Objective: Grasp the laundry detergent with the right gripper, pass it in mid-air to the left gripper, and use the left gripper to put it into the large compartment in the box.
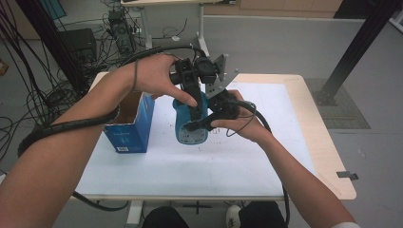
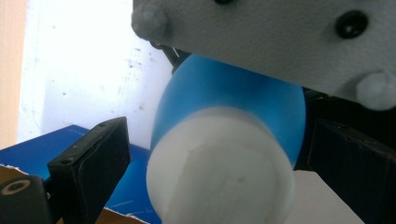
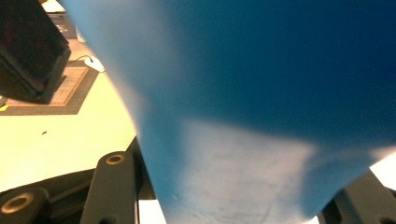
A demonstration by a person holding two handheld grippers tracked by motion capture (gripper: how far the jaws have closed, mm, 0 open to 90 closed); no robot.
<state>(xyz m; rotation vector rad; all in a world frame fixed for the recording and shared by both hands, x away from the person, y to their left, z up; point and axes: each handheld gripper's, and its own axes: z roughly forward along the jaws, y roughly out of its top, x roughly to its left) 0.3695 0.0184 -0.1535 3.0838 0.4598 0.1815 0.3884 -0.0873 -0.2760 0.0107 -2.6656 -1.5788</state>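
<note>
Bottle (image 1: 191, 124), blue with a white cap (image 2: 219, 163), stood out of its open box (image 1: 130, 122) on the worktop (image 1: 266, 156), my right fingers (image 1: 199, 124) clamped low on its body while my left fingers (image 2: 98, 163) straddled the cap wide, unscrewing seemingly not yet begun.

My high view looks down and forward over the table (image 1: 266, 161); both gripper views sit right against the blue bottle (image 1: 191, 124), which all share.
</note>
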